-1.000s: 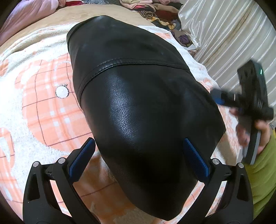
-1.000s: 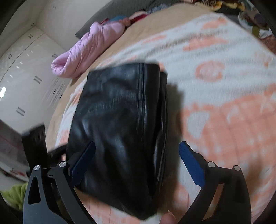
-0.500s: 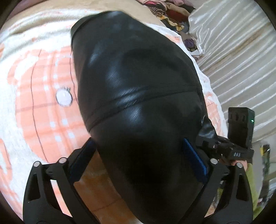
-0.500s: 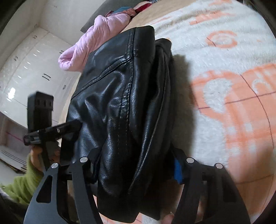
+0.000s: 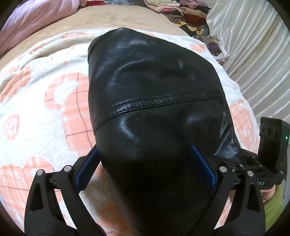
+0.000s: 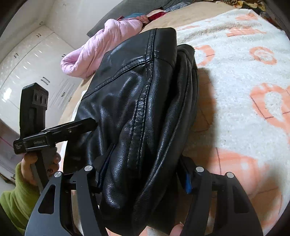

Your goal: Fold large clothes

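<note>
A folded black leather jacket (image 5: 154, 109) lies as a thick bundle on a white and orange fleece blanket (image 5: 45, 94). My left gripper (image 5: 145, 167) straddles the jacket's near end, its blue pads on either side of the leather. My right gripper (image 6: 143, 177) is clamped on the thick side edge of the same jacket (image 6: 137, 101), both pads pressed into the folds. The left gripper also shows in the right wrist view (image 6: 54, 134), its fingers against the jacket's left side. The right gripper's body shows at the right edge of the left wrist view (image 5: 268, 163).
A pink puffy garment (image 6: 101, 50) lies at the far side of the bed. A pile of mixed clothes (image 5: 181, 12) sits at the far end, beside a pale curtain (image 5: 253, 45). White wardrobe doors (image 6: 27, 69) stand beyond the bed.
My right gripper went from open above the jacket to clamped on its side edge. My left gripper closed in around the near end. The jacket has lifted slightly into a bundle.
</note>
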Demonstrator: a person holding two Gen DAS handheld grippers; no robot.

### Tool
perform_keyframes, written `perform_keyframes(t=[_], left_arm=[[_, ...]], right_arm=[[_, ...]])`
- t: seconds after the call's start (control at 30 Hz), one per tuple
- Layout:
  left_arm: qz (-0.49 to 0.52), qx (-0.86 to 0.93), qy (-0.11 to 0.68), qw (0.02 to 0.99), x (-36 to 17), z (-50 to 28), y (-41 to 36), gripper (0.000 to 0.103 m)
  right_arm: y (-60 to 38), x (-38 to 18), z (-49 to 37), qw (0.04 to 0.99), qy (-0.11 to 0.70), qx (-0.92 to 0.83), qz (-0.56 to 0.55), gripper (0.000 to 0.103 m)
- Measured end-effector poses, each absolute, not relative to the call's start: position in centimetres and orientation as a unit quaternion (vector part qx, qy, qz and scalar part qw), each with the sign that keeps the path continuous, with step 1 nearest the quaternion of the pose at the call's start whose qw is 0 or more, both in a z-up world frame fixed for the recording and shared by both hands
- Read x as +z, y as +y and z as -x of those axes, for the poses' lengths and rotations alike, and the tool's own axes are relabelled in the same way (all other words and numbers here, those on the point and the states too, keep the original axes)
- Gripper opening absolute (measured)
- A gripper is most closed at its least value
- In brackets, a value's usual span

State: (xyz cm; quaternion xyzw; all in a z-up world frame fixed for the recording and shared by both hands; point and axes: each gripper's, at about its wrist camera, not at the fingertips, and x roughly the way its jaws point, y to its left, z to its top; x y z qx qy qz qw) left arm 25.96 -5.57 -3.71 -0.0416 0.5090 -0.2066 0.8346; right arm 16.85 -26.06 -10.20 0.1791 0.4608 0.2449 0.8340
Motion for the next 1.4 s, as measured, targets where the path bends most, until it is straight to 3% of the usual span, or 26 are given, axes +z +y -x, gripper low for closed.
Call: perform_keyframes(t=[0.73,1.4], left_arm=[[0.036,-0.202,0.5,0.841,-3.4,-25.0,-6.5,0.089],[0.023,-0.184,0.483,0.856,-0.3,-22.9,-5.7,0.094]], right_arm=[[-25.7,-9.1,-13.9,0.874,0.448,0.149,-0.115,0.094],[-26.0,-6.1,-10.5,0.894,0.419,0.122,-0.104,0.099]])
